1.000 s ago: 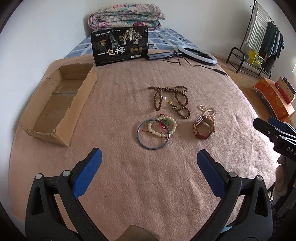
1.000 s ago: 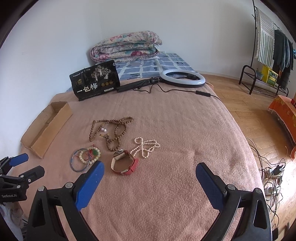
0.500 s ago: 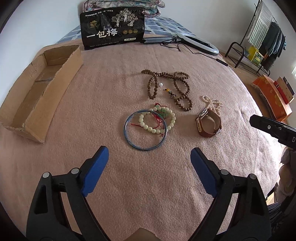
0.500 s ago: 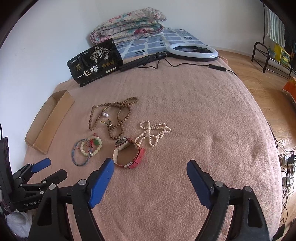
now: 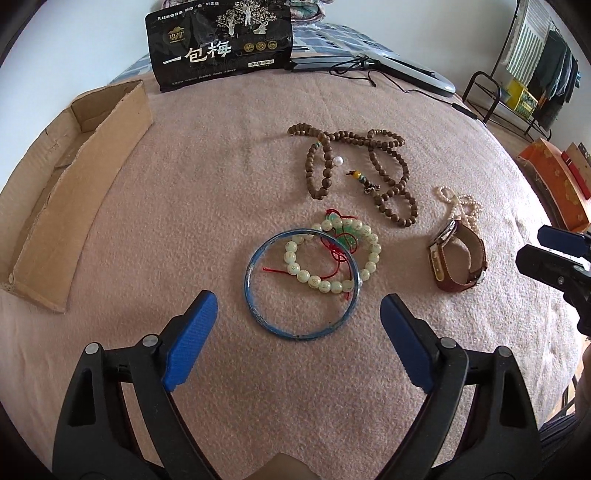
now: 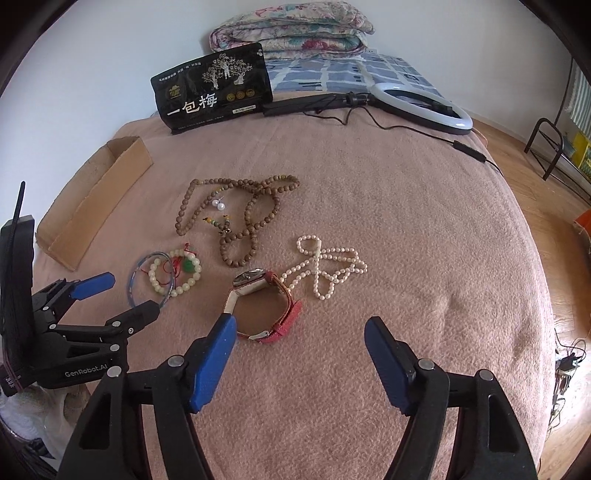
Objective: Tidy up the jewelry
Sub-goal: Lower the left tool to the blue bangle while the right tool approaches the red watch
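Jewelry lies on a pink blanket. A blue bangle (image 5: 301,284) overlaps a pale bead bracelet (image 5: 332,258) with red cord and a green charm. Behind lie a brown bead necklace (image 5: 354,170), a red-strap watch (image 5: 460,258) and a pearl necklace (image 5: 461,206). My left gripper (image 5: 299,314) is open, just short of the bangle. My right gripper (image 6: 299,332) is open, just short of the watch (image 6: 264,302), with the pearl necklace (image 6: 325,266) beyond. An open cardboard box (image 5: 66,184) sits at the left.
A black snack bag (image 5: 221,44) stands at the back. A ring light (image 6: 424,107) with its cable lies at the back right, a folded quilt (image 6: 291,29) behind. The bed's right edge drops to a wooden floor with a clothes rack (image 5: 517,85).
Both grippers have moved forward and lower toward the jewelry: the left toward the bangle, the right toward the watch. The jewelry has not moved.
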The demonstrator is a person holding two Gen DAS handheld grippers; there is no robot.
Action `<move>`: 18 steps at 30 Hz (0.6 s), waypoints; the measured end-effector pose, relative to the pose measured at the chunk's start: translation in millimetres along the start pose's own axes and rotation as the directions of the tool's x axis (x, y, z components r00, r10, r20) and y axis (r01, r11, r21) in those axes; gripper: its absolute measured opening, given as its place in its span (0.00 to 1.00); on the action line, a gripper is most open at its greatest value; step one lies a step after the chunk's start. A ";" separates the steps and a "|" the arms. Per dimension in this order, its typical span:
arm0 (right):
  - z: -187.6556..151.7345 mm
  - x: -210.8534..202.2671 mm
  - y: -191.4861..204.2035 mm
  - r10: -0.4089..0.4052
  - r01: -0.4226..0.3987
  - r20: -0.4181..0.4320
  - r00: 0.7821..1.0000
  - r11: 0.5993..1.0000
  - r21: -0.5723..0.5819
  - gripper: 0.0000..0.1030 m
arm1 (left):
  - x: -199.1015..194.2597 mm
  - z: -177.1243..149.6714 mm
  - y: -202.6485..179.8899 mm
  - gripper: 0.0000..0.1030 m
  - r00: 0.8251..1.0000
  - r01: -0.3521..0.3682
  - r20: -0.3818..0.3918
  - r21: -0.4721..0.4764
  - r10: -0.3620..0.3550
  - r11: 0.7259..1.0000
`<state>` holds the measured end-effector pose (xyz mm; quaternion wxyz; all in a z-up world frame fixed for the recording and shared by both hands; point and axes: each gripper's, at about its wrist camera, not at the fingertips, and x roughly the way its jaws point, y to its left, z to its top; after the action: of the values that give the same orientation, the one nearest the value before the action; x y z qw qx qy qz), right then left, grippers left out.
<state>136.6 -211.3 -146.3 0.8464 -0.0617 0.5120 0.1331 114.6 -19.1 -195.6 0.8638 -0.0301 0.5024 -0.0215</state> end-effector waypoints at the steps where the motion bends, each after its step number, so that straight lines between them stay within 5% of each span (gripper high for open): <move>1: 0.6 1.4 1.1 0.002 -0.002 -0.004 1.000 1.000 -0.003 0.71 | 2.3 0.8 -0.1 0.89 1.000 -0.007 0.000 0.001 0.007 1.000; 18: 9.0 17.6 2.6 0.023 -0.022 -0.038 0.999 0.999 0.029 0.68 | 23.5 4.5 2.1 0.90 0.999 -0.028 -0.039 0.026 0.029 0.999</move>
<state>151.3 -203.8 -157.6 0.8357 -0.0464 0.5305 0.1342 130.2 -18.5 -213.8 0.8543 -0.0112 0.5194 -0.0161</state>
